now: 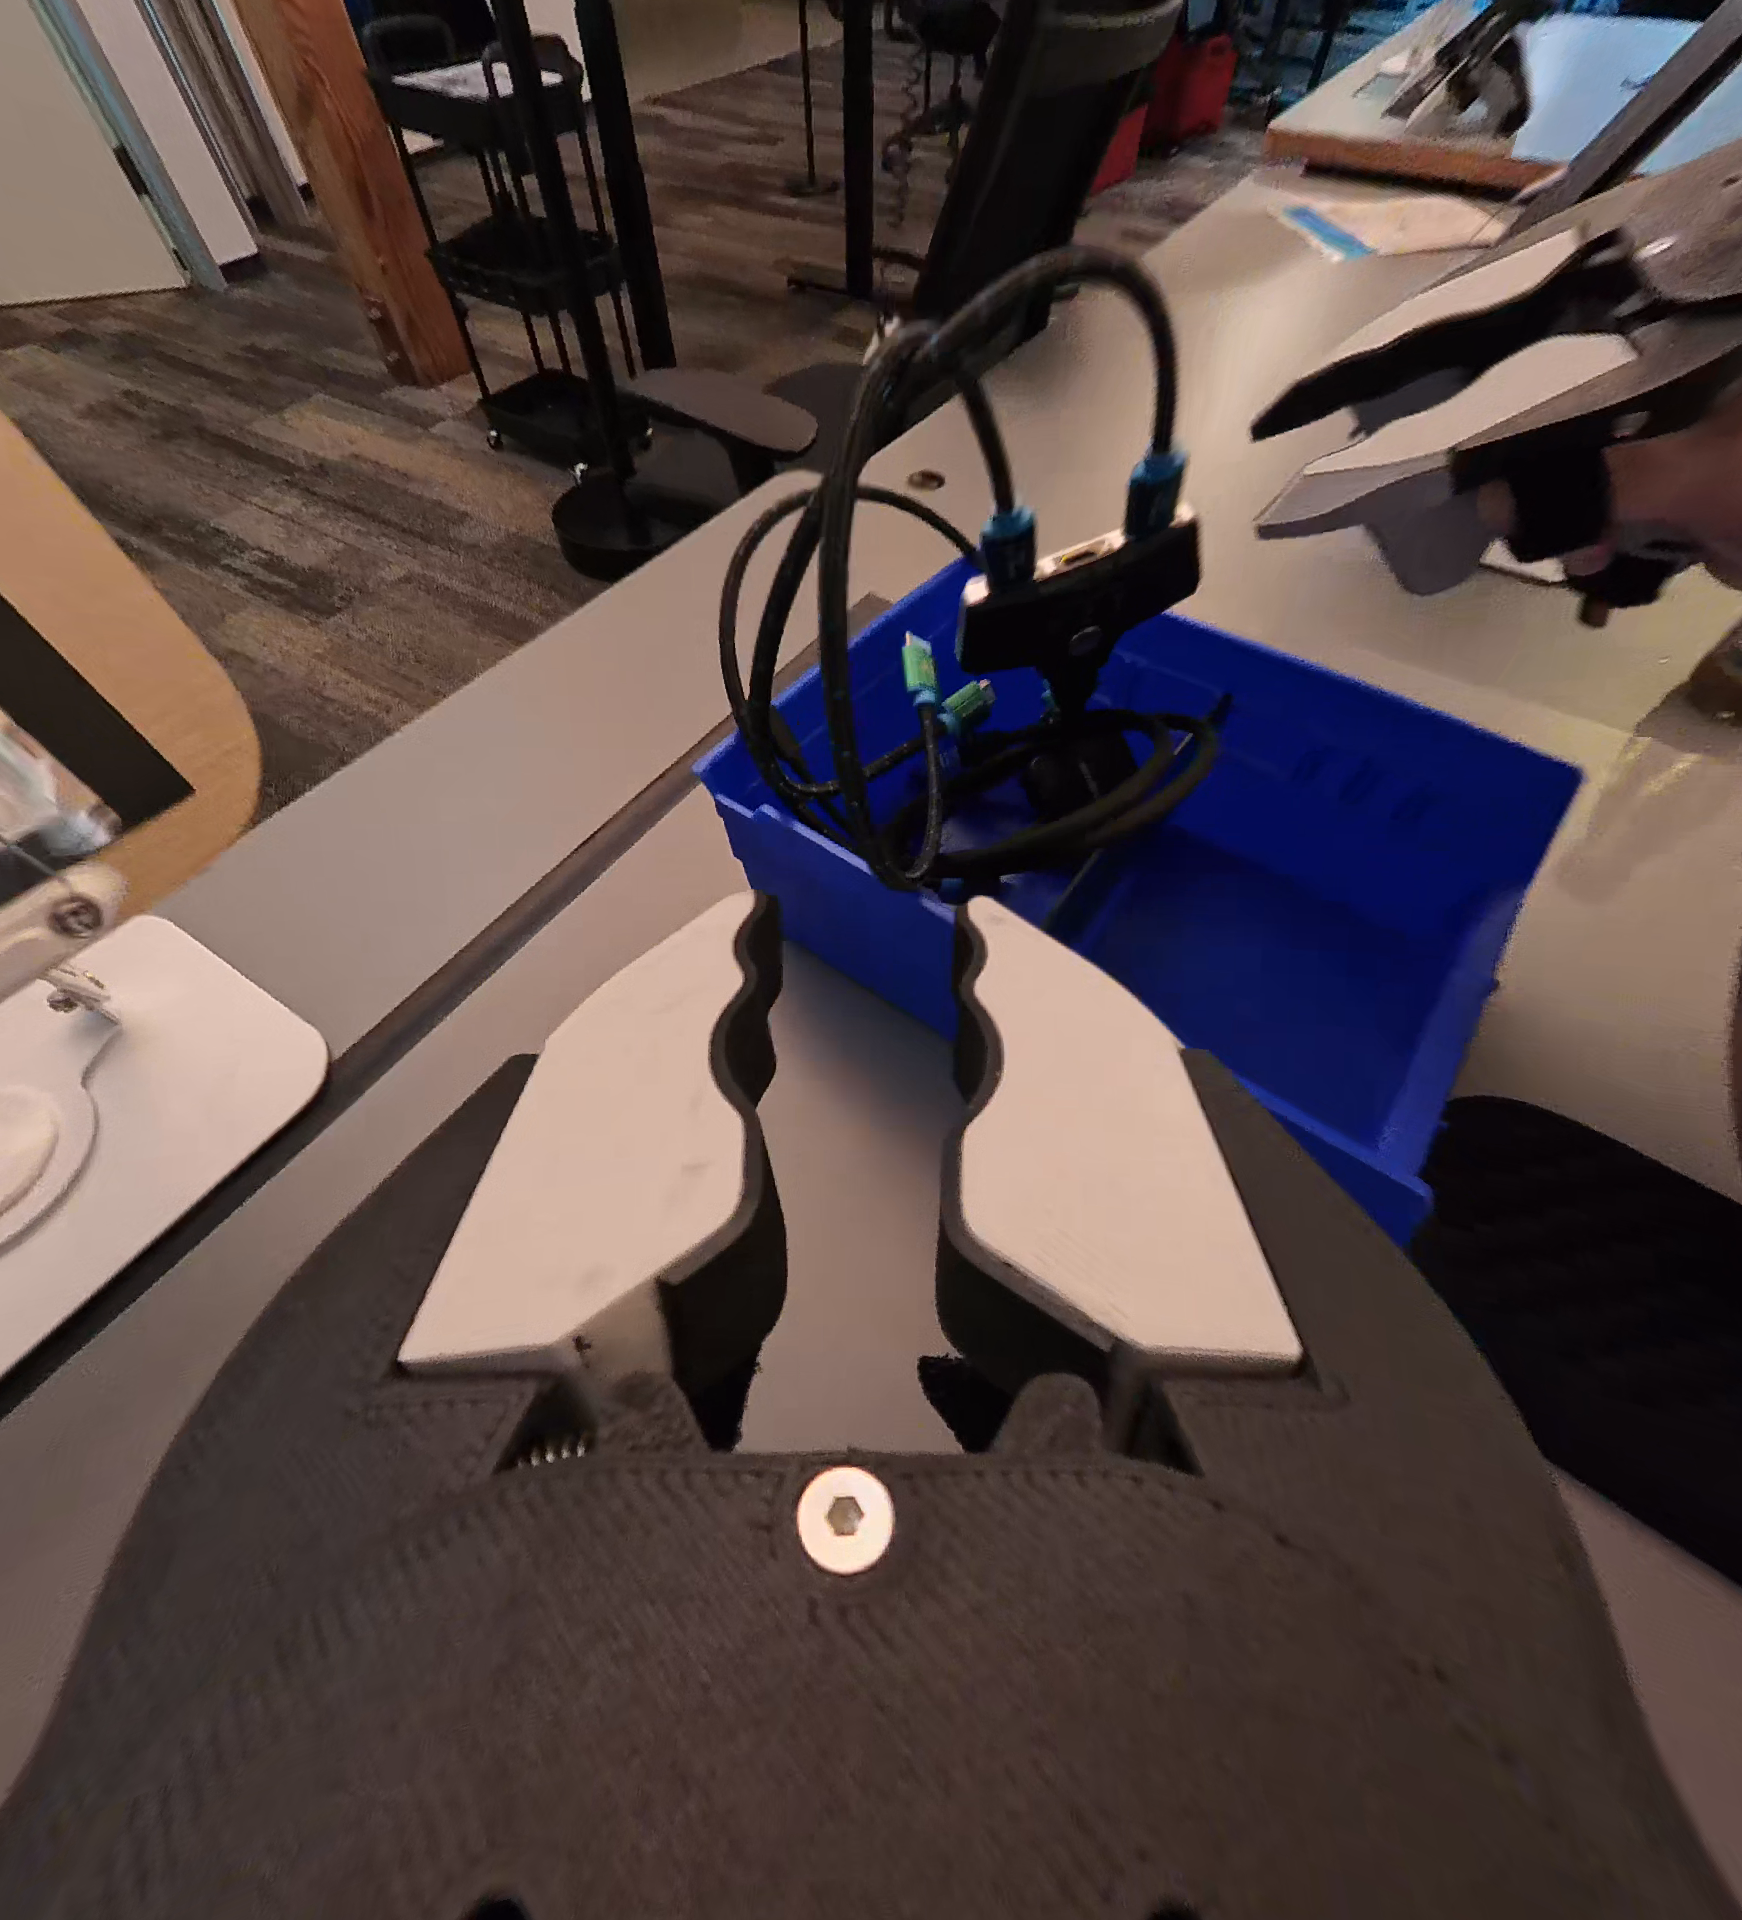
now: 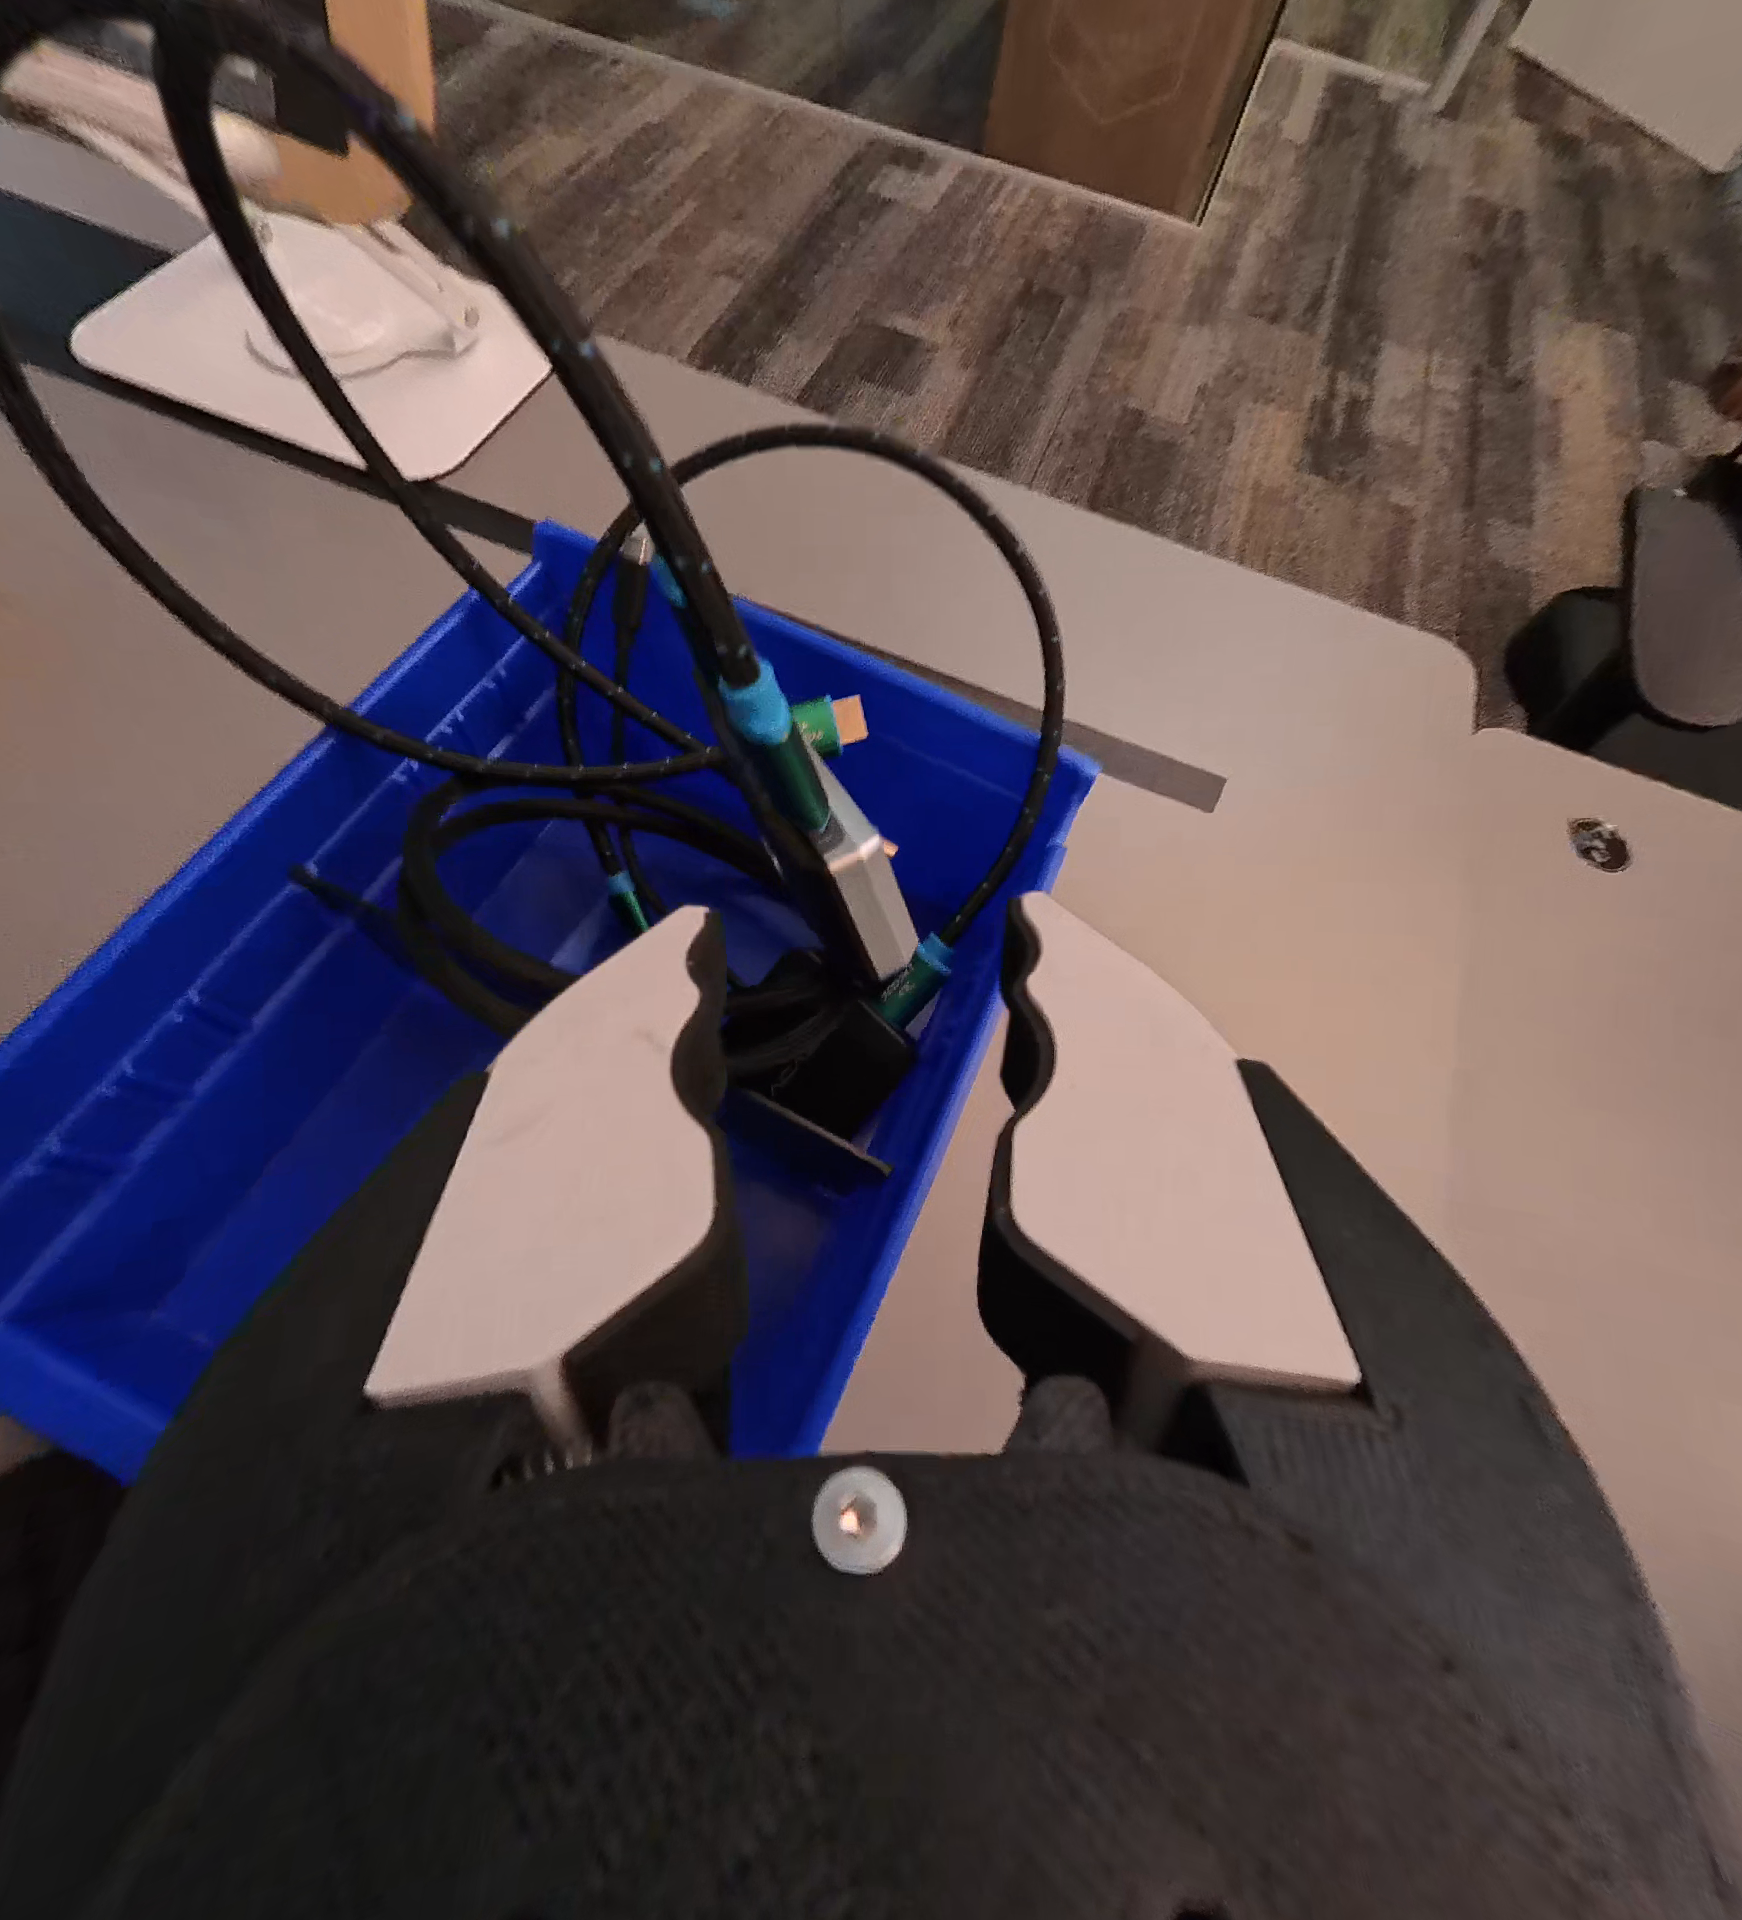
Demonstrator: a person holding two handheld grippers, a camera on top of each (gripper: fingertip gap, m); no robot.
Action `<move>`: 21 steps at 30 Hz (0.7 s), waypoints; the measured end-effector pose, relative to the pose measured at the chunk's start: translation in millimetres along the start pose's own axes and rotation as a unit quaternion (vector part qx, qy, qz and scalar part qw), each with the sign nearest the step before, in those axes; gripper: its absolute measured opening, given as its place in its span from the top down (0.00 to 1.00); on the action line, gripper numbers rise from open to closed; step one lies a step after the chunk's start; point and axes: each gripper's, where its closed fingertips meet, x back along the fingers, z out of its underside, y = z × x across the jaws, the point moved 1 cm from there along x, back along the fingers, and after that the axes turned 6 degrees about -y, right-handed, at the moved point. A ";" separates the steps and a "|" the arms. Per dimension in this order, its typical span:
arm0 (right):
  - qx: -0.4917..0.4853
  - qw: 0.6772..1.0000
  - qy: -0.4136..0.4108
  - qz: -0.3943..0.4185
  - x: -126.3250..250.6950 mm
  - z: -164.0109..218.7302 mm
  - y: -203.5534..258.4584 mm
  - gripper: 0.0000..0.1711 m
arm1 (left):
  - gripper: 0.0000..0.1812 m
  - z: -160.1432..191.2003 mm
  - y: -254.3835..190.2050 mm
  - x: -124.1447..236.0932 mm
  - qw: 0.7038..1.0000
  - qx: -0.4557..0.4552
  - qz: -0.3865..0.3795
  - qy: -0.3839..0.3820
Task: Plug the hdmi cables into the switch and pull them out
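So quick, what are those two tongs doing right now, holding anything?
Left tongs: open, holding nothing.
Right tongs: open, holding nothing, above the blue bin.

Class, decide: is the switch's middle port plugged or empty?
Empty. On the switch, cables fill both outer ports; the middle port shows bare.

Two close wrist views, from opposite sides, over one shared blue bin [image 1: 1366, 1060].

Bin [image 1: 1345, 997]: solid blue. Cables [image 2: 493, 260]: black braid with pale flecks. Plugs [image 1: 1007, 540]: teal-blue collars, green bodies. Switch [image 1: 1080, 592]: black body, silver face. Table [image 2: 1469, 1039]: plain grey. Floor [image 2: 1106, 260]: mottled grey-brown.
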 end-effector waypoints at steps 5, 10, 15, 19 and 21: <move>-0.002 1.000 -0.002 0.028 -0.6 -8.7 -0.5 0.69 | 0.83 -33.7 -5.0 62.1 0.999 -0.029 -0.006 -0.032; 0.018 0.996 0.081 0.040 -5.5 18.8 -1.6 0.68 | 0.83 -36.5 18.3 147.3 0.993 -0.078 -0.081 -0.037; 0.011 0.988 0.142 0.059 -2.2 42.6 -9.6 0.67 | 0.84 -16.7 50.2 219.5 0.990 -0.031 -0.111 -0.078; -0.030 0.985 0.151 0.083 3.1 48.5 -17.7 0.67 | 0.78 -7.7 96.3 254.1 0.985 0.011 -0.158 -0.061; -0.062 0.980 0.166 0.090 4.1 52.2 -18.3 0.69 | 0.76 -0.3 128.2 281.0 0.971 0.015 -0.232 -0.045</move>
